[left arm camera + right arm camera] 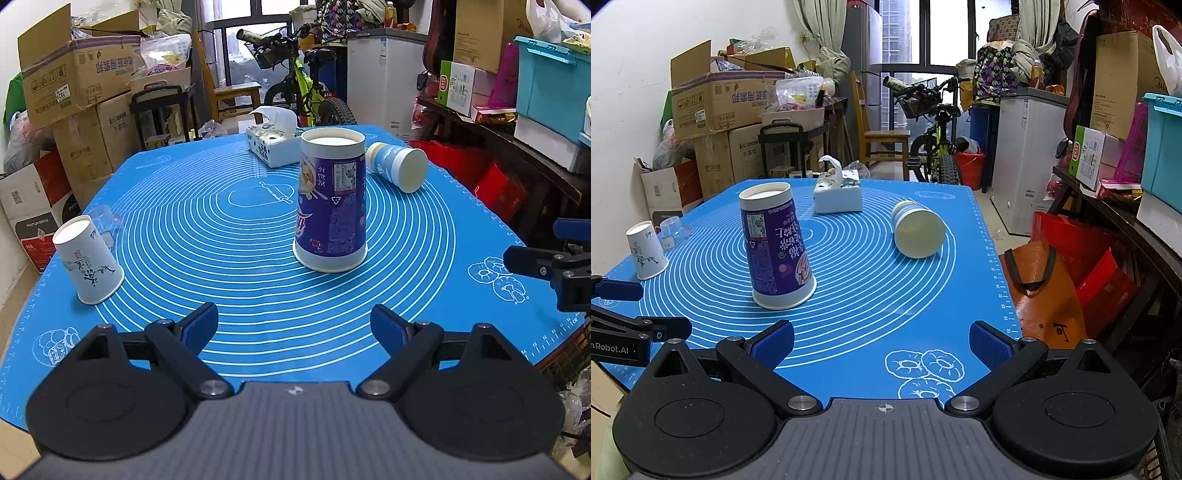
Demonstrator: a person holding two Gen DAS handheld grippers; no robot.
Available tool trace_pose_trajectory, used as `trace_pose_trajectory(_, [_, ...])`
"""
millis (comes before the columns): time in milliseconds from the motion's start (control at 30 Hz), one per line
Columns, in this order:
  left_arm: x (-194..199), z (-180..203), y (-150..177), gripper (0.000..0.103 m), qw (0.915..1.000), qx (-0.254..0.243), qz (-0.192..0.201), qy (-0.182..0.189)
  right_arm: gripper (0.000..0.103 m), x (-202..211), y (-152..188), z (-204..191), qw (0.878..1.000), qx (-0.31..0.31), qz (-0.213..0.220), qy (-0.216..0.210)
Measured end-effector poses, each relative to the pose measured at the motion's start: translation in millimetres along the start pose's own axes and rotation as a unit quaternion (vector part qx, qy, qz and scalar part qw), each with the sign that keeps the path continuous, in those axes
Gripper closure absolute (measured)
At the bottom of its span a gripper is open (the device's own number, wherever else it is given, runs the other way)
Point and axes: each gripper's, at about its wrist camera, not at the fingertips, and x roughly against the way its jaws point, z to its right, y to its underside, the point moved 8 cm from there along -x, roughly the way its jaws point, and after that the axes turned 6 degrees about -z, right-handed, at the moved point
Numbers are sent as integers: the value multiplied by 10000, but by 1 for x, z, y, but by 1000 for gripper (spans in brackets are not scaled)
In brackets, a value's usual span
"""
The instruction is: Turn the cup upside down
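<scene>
A blue silicone mat (pixel 229 236) printed with white concentric rings covers a table in a cluttered room. Near the middle of the rings stands a tall purple paper cup (pixel 331 199), upside down: its wide mouth rests flat on the mat and its white base faces up. From the right wrist view the same cup (pixel 775 247) sits left of centre, its printed text inverted.

The left gripper (pixel 294 328) hovers low over the near edge of the mat, its two blue-padded fingers spread wide with nothing between them; the purple cup stands well ahead of it, apart from both fingers. The right gripper (pixel 882 345) is likewise spread wide and holds nothing, with the mat's printed doughnut drawings just below it.

A small white paper cup with black ink drawings (pixel 88 260) stands upside down near the mat's left edge, with a clear plastic cup (pixel 105 218) just behind it. A blue-and-white cup (pixel 399 166) lies on its side toward the far right, its round base facing the grippers. A tissue pack (pixel 271 142) rests at the far edge. Cardboard boxes (pixel 79 74) and a bicycle (pixel 310 92) stand beyond the table.
</scene>
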Motion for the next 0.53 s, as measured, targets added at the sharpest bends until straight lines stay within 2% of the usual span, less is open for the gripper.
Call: trace_pose_trajectory(533, [-2, 2, -1, 14, 9999, -87, -61, 2, 2, -1, 0, 0, 10000, -8, -4, -10])
